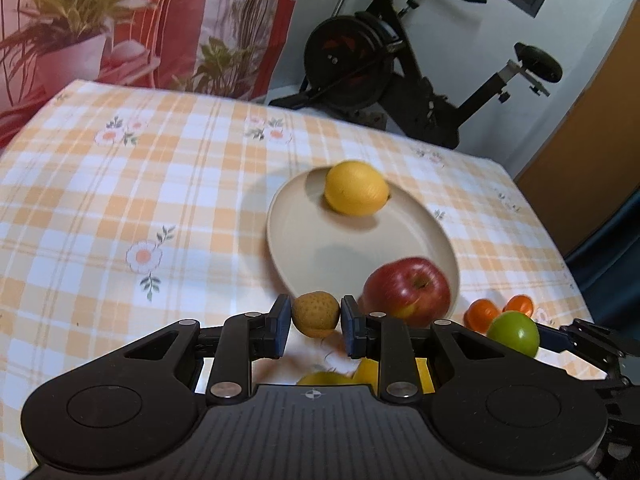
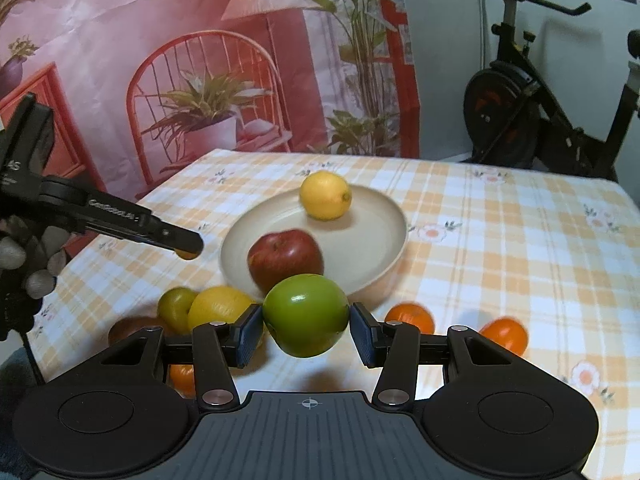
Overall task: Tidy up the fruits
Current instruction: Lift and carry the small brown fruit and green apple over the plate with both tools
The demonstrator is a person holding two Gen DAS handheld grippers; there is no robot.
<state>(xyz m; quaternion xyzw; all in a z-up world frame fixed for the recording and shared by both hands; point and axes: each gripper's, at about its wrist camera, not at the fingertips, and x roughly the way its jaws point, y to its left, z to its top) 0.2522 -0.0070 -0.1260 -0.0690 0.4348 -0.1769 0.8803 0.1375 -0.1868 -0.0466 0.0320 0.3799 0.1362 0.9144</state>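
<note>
Left wrist view shows the left tool (image 1: 316, 316) clamped on a small, rough-skinned tan fruit (image 1: 315, 314), its blue pads pressing both sides, held above the near part of the desk (image 1: 120, 184), which wears an orange-and-white checked cloth with flower prints. Just beyond it lies a round cream plate (image 1: 296, 240) carrying a yellow lemon (image 1: 355, 193) on its far side and a red apple (image 1: 406, 286) at its near rim. Right of the plate, toward the desk's right edge, sit two small orange fruits (image 1: 482, 314).

Right wrist view has the right tool (image 2: 307, 330) holding a smooth green apple (image 2: 306, 314) between its pads, lifted in front of the plate's near rim. Loose fruit lies on the cloth by the near edge: a large yellow fruit (image 2: 220, 306), a small green fruit (image 2: 176, 307) and a dark reddish-brown one (image 2: 130, 328) to the left of the tool, with another orange piece (image 2: 182, 378) partly hidden under its left finger. A gloved hand (image 2: 24, 264) grips the left tool at the frame's left side. Behind the far edge hang a printed red curtain (image 2: 160, 60) and a black exercise bike (image 1: 400, 60).
</note>
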